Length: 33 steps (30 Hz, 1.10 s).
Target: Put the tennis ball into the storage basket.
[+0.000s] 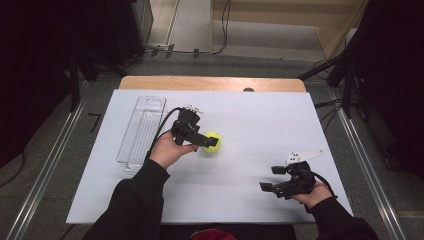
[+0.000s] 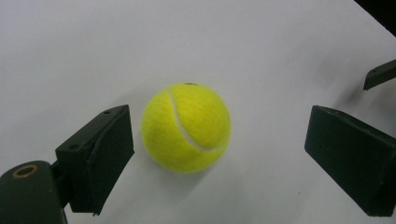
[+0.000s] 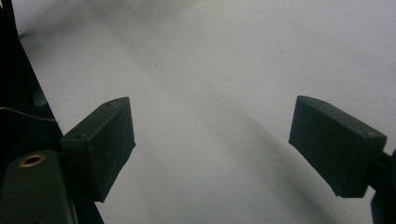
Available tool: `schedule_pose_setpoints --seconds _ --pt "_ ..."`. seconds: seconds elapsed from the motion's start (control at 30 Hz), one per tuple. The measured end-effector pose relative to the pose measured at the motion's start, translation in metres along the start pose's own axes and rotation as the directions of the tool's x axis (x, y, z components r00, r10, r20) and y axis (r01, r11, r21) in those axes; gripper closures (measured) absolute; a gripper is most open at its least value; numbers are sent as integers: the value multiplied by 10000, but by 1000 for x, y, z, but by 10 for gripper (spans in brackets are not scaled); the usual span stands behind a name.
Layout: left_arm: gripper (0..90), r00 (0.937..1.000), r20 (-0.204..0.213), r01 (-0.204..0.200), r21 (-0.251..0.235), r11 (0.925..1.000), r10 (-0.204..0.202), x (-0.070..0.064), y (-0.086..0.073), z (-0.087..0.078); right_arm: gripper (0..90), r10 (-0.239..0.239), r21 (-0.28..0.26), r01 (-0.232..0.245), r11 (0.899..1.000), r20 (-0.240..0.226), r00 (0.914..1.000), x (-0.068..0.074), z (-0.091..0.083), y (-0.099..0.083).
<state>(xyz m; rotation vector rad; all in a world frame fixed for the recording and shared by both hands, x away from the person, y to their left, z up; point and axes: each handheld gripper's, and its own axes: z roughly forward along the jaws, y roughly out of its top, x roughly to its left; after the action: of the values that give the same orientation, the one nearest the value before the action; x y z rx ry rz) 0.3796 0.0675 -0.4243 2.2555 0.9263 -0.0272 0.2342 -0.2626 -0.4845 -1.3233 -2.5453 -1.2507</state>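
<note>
While the tennis ball (image 2: 186, 127) sits on the white table top (image 1: 260, 125), we see it in the left gripper view as a bright yellow-green, fuzzy sphere with one white curved seam running from its upper left down to its lower right. A small dark mark shows at its very top. Being round, it has no long axis and points no particular way; we can only give the seam's run.

We see the ball lying between the spread jaws of our left gripper (image 2: 219, 154), nearer the left-hand jaw and apart from both, so that gripper is open and grips nothing. In the high view the ball (image 1: 212, 142) rests near the middle of the table, just beyond the left gripper (image 1: 200, 138), and to the right of a clear plastic tray (image 1: 142, 131) that lies lengthwise along the table's left side.

Our right gripper (image 1: 272, 178) is held low over the near right part of the table, well apart from the ball. Its jaws stand wide apart over bare white surface in the right gripper view (image 3: 212, 149).
</note>
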Motion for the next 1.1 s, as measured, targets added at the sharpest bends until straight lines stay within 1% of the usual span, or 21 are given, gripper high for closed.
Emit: schedule_pose_setpoints --seconds 0.2,0.4,0.47,0.63,0.7,0.8,0.9,1.1 --pt "84 10000 -73 32 24 10000 -31 0 7 6 122 19 -12 -19 10000 12 10000 0 -1 0" --pt "84 9999 -93 -117 29 9999 118 1 13 11 122 -42 4 42 10000 -9 10000 0 0 0" --pt "84 9999 -90 -48 -83 10000 47 0 16 13 122 -69 32 69 10000 -17 10000 0 0 0" --pt "84 9999 -13 -122 -149 9998 122 0 21 16 122 -60 37 60 10000 -28 10000 1 1 0" --pt "84 9999 -45 -134 -158 9998 134 0 23 18 122 -64 42 65 10000 -24 10000 1 1 0" --pt "85 10000 32 -33 -232 9997 34 1 24 21 122 -81 38 81 10000 -33 10000 1 1 0" --pt "108 9997 -187 -177 -190 9997 173 0 23 22 122 -102 25 102 9999 -45 9999 1 0 0" --pt "108 9996 -214 -209 -293 9994 202 1 22 22 122 -133 51 133 9999 -50 9999 1 1 0"
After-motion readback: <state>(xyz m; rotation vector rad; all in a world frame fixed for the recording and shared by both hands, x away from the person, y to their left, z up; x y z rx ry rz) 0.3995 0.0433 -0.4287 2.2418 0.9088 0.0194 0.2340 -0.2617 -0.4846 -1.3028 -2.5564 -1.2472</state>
